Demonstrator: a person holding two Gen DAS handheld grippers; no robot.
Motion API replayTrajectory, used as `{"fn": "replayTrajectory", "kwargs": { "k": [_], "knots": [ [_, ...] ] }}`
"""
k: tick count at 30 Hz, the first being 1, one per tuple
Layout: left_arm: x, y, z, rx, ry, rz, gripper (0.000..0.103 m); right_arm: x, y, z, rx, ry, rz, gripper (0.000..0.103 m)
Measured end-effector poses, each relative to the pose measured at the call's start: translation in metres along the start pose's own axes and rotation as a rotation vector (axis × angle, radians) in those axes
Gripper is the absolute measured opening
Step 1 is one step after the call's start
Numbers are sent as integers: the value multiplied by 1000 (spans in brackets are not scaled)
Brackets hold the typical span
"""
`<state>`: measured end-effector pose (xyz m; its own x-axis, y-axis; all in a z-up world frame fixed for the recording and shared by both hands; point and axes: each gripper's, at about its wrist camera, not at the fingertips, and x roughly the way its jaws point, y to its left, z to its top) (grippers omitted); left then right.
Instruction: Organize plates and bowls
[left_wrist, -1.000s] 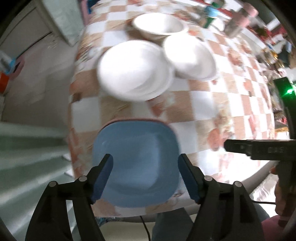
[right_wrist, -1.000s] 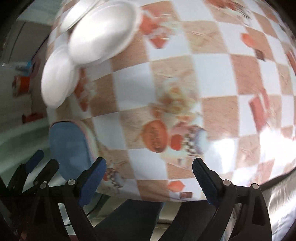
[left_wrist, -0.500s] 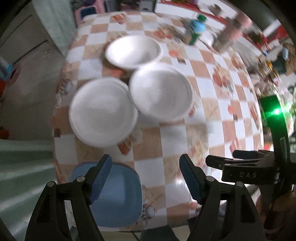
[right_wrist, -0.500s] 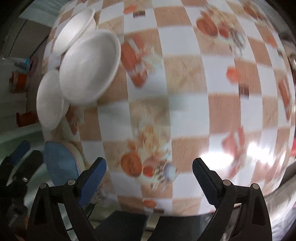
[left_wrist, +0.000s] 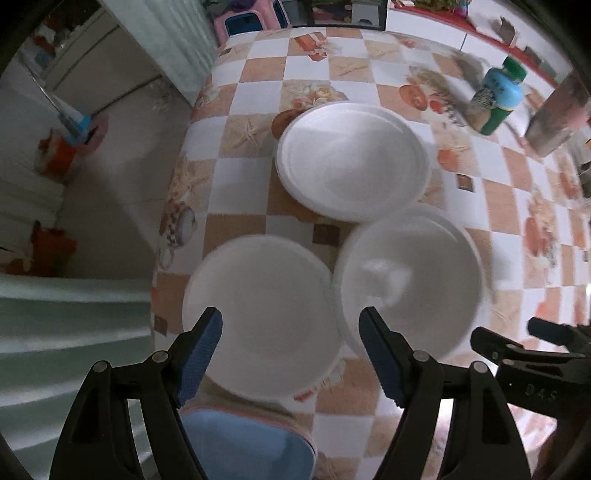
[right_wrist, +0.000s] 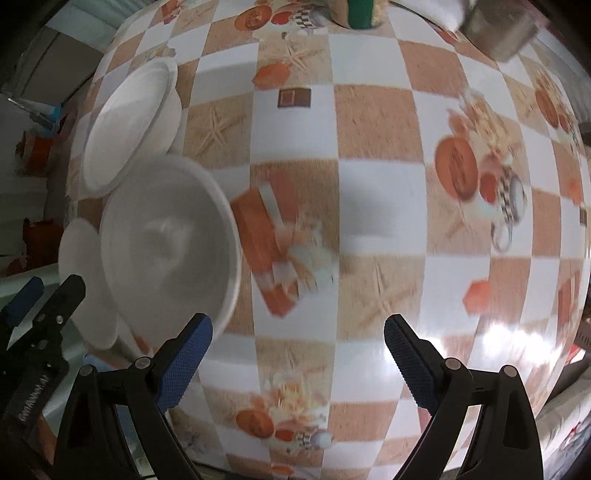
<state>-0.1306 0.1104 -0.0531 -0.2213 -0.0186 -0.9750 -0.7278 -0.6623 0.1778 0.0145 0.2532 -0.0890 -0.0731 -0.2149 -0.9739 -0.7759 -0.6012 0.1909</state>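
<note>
Three white foam dishes lie together on the checkered tablecloth: a far bowl, a near-left plate and a near-right bowl. A blue plate sits at the table's near edge, under my left gripper, which is open above the near-left plate with nothing in it. My right gripper is open and empty over bare tablecloth, just right of the near bowl. The far bowl and the plate also show at the left of the right wrist view.
A green-and-blue bottle and a metal cup stand at the table's far right. The floor drops away left of the table, with orange items on it. The right gripper's body shows at the lower right.
My left gripper has moved forward from over the blue plate to over the white dishes. The right gripper has advanced across the tablecloth toward the bowls. Both stay open.
</note>
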Motion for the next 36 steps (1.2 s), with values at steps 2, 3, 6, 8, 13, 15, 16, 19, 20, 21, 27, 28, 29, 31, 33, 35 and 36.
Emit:
{"fn": "replayTrajectory", "kwargs": {
  "k": [2, 3, 6, 8, 13, 15, 16, 19, 20, 21, 27, 28, 29, 31, 33, 35, 36],
  "knots": [
    [8, -6, 6, 23, 5, 31, 80, 3, 5, 10, -23, -13, -25, 95],
    [11, -10, 10, 36, 6, 43, 80, 5, 8, 15, -34, -19, -40, 95],
    [20, -21, 17, 85, 7, 86, 80, 15, 16, 25, -60, -15, -63, 95],
    [26, -28, 21, 127, 4, 133, 79, 22, 21, 30, -82, -12, -95, 95],
    [35, -37, 22, 184, 30, 156, 79, 28, 29, 27, -149, -33, -159, 95],
    [35, -44, 20, 214, 25, 162, 79, 28, 25, 22, -163, -31, -166, 95],
    [36, -49, 19, 237, 25, 165, 79, 28, 23, 21, -162, -26, -170, 95],
    [35, -63, 13, 284, 18, 162, 79, 28, 8, 12, -144, -17, -170, 95],
    [35, -67, 12, 294, 18, 155, 79, 28, 2, 8, -136, -12, -165, 95],
    [35, -71, 9, 306, 20, 145, 79, 29, -3, 5, -129, -5, -160, 95],
    [33, -98, -9, 389, 27, 107, 79, 32, -32, -17, -98, 25, -159, 95],
    [33, -103, -12, 402, 27, 105, 79, 32, -37, -23, -93, 28, -162, 95],
    [32, -108, -18, 420, 29, 98, 79, 30, -44, -26, -91, 28, -165, 95],
    [31, -116, -26, 443, 43, 81, 79, 30, -54, -38, -85, 37, -172, 95],
    [29, -123, -36, 460, 51, 61, 79, 34, -62, -54, -74, 46, -177, 95],
    [28, -131, -45, 482, 60, 51, 79, 36, -73, -67, -64, 62, -183, 95],
    [28, -136, -51, 496, 64, 44, 79, 35, -79, -74, -61, 65, -184, 95]
  ]
}}
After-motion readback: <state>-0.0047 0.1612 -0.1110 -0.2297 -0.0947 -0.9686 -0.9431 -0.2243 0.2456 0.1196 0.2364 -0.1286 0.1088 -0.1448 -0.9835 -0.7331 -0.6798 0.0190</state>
